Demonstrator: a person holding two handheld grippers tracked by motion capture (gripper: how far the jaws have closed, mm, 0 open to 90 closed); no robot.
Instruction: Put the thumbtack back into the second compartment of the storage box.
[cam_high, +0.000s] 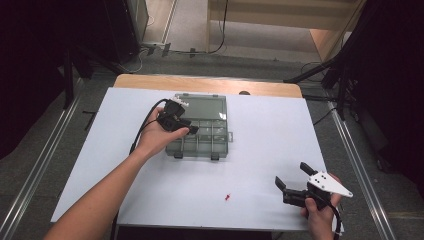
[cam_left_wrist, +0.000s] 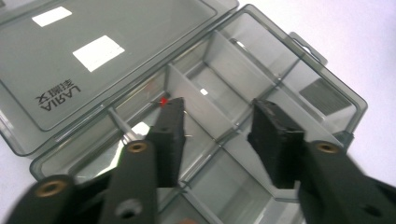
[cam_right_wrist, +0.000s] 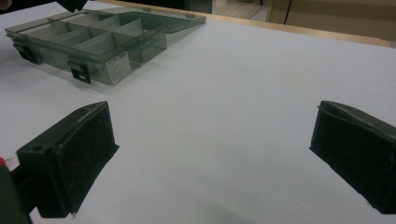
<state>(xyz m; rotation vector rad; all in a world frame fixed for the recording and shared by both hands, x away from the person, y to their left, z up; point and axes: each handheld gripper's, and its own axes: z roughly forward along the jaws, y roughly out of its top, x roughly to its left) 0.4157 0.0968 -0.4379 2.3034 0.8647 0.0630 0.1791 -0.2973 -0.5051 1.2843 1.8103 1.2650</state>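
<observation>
A clear grey compartment box (cam_high: 221, 150) lies open on the white table, its lid (cam_high: 205, 106) folded back. My left gripper (cam_high: 186, 129) hovers over the box's left compartments, held from the left by a hand. In the left gripper view its jaws (cam_left_wrist: 217, 105) stand apart above the dividers (cam_left_wrist: 201, 109), nothing pressed between them; a tiny red bit (cam_left_wrist: 163, 101) shows at the left jaw's tip, inside the box. A small red pin (cam_high: 227, 197) lies on the table near the front. My right gripper (cam_high: 292, 174) is at the front right, open and empty (cam_right_wrist: 210, 154).
The box (cam_right_wrist: 93, 42) has two black latches (cam_right_wrist: 80, 72) on its near wall and a label on one end. The white sheet (cam_high: 280, 130) covers a wooden table whose far edge (cam_high: 210, 84) shows. Cables and dark stands surround the table on the floor.
</observation>
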